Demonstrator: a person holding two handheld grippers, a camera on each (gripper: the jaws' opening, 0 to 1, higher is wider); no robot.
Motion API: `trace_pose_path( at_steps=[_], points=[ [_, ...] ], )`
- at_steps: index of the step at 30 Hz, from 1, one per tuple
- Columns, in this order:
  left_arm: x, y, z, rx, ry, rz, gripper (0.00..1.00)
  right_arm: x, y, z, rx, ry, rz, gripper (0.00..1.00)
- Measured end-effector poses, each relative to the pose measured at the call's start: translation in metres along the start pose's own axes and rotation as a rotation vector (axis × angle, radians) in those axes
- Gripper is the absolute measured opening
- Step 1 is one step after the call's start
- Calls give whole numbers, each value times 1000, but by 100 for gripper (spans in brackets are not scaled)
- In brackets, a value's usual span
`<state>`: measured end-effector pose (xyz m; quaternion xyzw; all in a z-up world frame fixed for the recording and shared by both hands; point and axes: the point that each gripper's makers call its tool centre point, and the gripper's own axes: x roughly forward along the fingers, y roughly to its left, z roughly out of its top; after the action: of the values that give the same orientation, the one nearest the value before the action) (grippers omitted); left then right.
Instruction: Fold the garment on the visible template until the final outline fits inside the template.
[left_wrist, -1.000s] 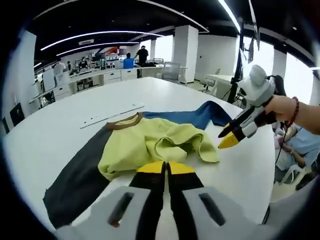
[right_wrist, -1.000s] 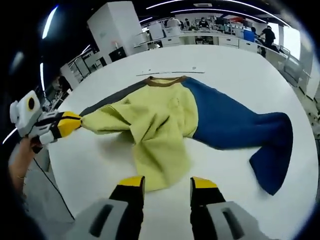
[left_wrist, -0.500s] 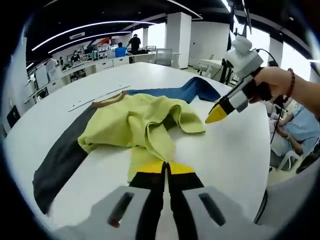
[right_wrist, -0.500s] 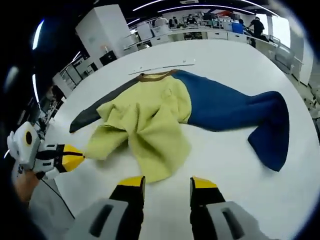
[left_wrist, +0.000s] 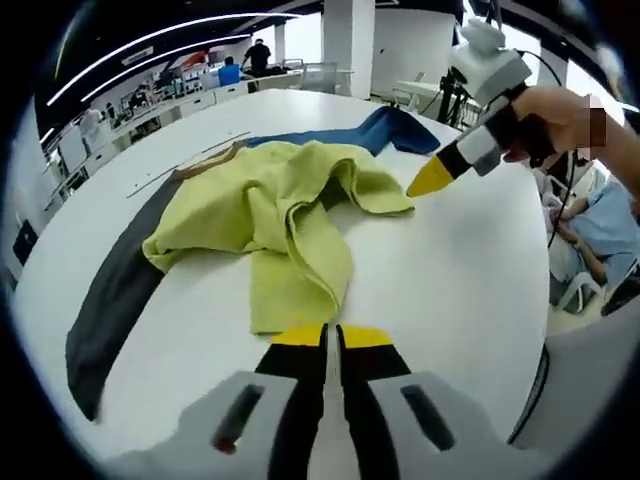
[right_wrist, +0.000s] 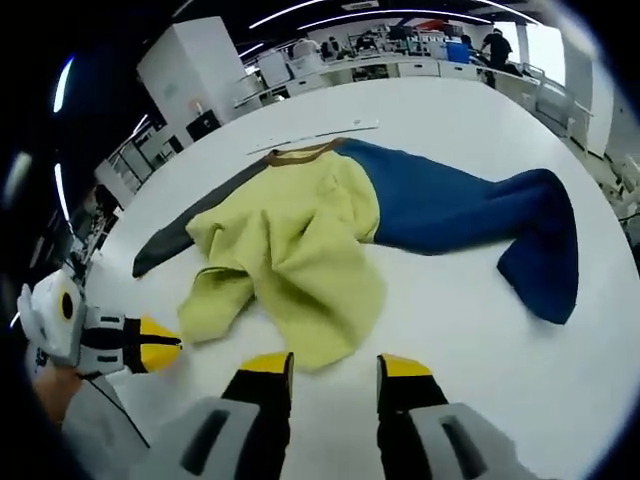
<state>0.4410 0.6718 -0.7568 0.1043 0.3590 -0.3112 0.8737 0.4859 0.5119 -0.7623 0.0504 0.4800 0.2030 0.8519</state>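
Note:
A long-sleeved garment lies crumpled on the white table (right_wrist: 470, 330). It has a yellow body (right_wrist: 290, 250), a blue sleeve (right_wrist: 460, 210), a dark grey sleeve (right_wrist: 190, 225) and a brown collar (right_wrist: 300, 153). In the left gripper view the yellow cloth (left_wrist: 270, 200) runs in a flat strip down to my left gripper (left_wrist: 330, 337), whose jaws are shut on its near edge. That gripper (right_wrist: 165, 343) sits low at the cloth's corner. My right gripper (right_wrist: 335, 365) is open just short of the yellow hem, holding nothing. It hovers (left_wrist: 432, 180) beside the cloth's far fold.
A thin pale strip (right_wrist: 310, 135) lies on the table beyond the collar. The table's round edge is close behind both grippers. A seated person (left_wrist: 600, 230) is off the table's side. Desks and people fill the far room.
My left gripper has drawn the yellow edge back toward the table's rim, stretching that part out flat. The right gripper stayed open near the hem.

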Motion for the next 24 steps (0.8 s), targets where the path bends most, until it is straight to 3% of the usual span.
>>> trace_pose_path(
  at_steps=[2, 6, 12, 14, 21, 24],
  points=[
    [-7, 2, 3, -64, -30, -14, 10, 1, 2, -2, -1, 6, 0, 30],
    [-17, 24, 7, -100, -68, 41, 14, 2, 0, -4, 8, 6, -21, 30],
    [-17, 49, 19, -148, -122, 81, 17, 4, 2, -3, 16, 5, -41, 30],
    [-13, 50, 28, -170, -165, 61, 19, 5, 6, -2, 16, 1, -38, 30],
    [8, 57, 26, -155, -128, 73, 18, 9, 10, -3, 15, 2, -69, 27],
    [15, 56, 24, -151, -126, 75, 17, 9, 10, -4, 11, -7, -117, 25]
  ],
)
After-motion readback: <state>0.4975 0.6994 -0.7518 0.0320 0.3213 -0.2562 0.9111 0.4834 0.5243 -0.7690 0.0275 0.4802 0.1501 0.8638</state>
